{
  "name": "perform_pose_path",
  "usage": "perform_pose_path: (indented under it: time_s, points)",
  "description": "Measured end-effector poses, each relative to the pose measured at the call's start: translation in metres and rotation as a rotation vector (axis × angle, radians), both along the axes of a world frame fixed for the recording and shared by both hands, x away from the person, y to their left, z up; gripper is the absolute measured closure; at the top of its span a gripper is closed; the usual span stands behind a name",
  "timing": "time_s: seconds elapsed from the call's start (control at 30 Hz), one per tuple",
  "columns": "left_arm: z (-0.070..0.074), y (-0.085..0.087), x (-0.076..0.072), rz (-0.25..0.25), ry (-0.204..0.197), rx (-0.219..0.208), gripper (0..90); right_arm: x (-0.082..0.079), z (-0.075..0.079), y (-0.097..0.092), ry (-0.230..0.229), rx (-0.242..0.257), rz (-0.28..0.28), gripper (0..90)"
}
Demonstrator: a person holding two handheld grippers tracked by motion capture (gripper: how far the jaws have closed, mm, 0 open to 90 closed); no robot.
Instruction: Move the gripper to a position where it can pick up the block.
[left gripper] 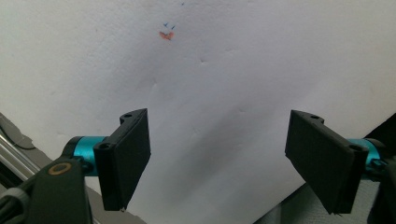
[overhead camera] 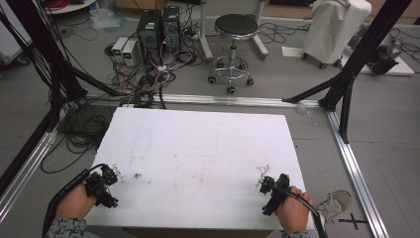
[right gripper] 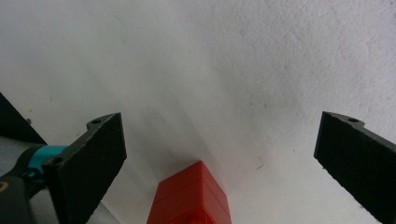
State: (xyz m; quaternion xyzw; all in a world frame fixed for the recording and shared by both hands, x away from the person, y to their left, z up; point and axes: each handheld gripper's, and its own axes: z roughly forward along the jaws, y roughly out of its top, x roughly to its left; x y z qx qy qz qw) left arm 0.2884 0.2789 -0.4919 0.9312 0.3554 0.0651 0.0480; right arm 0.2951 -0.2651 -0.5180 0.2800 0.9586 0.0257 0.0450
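Both claws gape wide; right claw [right gripper: 219, 154] straddles red block [right gripper: 190, 196].

There is one white table [overhead camera: 198, 148]. Two claws sit on it, the left claw [overhead camera: 110, 174] and the right claw [overhead camera: 263, 182], one in each of two hands. One red block [right gripper: 189, 198] lies on the table between the right claw's two black jaws. Behind the table stands one black stool [overhead camera: 233, 44] and two dark computer boxes [overhead camera: 158, 29].
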Motion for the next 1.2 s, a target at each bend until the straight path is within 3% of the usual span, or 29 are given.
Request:
perform_pose_path:
  time_s: [0.83,1.2]
  points:
    - [-0.0016,-0.0005,-0.0005,0.001,0.001,0.002,22.5,-0.0005,0.0038,-0.0020,-0.009,0.017,-0.004,1.3]
    - [-0.0030,-0.0005,-0.0004,0.004,0.001,0.001,22.5,-0.0020,0.0095,-0.0077,-0.028,0.041,0.053,1.3]
